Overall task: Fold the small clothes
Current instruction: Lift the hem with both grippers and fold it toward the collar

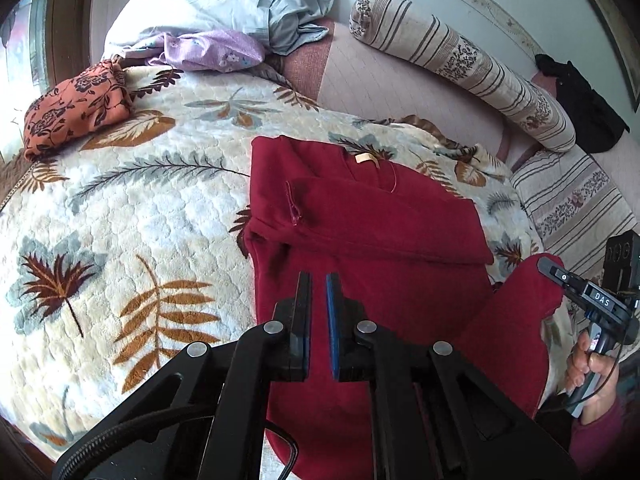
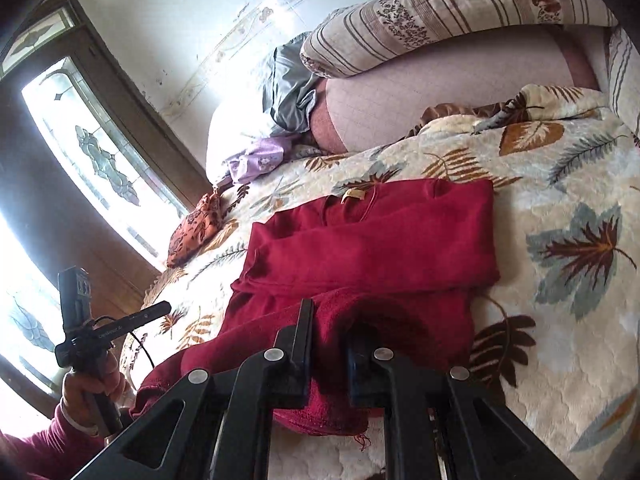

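A dark red sweater (image 1: 372, 220) lies on the leaf-print blanket (image 1: 132, 216), with one sleeve folded across its chest below the tan neck label. My left gripper (image 1: 319, 280) hovers over the sweater's lower body; its jaws stand almost closed with a narrow gap and nothing between them. In the right wrist view the sweater (image 2: 372, 240) lies ahead, and my right gripper (image 2: 330, 316) is shut on a lifted fold of its red fabric. That raised flap also shows in the left wrist view (image 1: 516, 320) at the right, beside the right gripper's handle.
An orange floral cloth bundle (image 1: 76, 108) sits at the blanket's far left. A purple floral cloth (image 1: 212, 52), a grey garment (image 1: 292, 20) and a white pillow lie at the back. A striped bolster (image 1: 472, 64) and a black garment (image 1: 580, 108) lie at the back right.
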`<state>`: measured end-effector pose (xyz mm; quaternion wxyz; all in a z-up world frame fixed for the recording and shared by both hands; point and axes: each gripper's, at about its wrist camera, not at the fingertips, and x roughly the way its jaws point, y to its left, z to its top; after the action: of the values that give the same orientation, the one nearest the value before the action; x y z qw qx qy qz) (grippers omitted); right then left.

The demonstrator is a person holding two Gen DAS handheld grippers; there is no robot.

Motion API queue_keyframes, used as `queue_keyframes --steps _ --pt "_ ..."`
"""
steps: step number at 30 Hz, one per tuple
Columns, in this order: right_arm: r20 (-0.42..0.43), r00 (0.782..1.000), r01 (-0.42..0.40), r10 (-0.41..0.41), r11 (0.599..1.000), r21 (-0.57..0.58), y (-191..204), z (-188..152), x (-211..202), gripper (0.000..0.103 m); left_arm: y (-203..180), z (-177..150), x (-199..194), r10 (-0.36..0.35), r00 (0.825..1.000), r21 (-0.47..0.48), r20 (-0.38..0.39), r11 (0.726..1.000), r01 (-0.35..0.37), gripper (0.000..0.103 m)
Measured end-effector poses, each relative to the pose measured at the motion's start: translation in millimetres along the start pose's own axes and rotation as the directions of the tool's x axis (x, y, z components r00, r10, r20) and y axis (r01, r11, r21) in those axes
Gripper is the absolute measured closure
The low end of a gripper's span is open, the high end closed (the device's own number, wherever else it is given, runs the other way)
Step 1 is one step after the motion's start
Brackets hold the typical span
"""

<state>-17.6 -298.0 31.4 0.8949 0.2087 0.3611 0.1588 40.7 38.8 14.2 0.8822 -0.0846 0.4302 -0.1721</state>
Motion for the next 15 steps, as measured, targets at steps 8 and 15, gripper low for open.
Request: queue_keyframes --steps 8,15 --pt "-0.025 1.0 -0.004 0.004 1.0 0.015 -7.1 9.9 15.7 0.092 20.1 -33.1 -8.8 -0.05 0.989 -0.081 -0.138 0.996 0.039 0.087" --pt "-0.027 1.0 -0.012 0.012 1.0 0.006 -7.4 8.0 13.0 0.092 49.0 -73.4 -23.4 -0.135 0.974 -0.27 -0.184 0.959 0.082 0.038"
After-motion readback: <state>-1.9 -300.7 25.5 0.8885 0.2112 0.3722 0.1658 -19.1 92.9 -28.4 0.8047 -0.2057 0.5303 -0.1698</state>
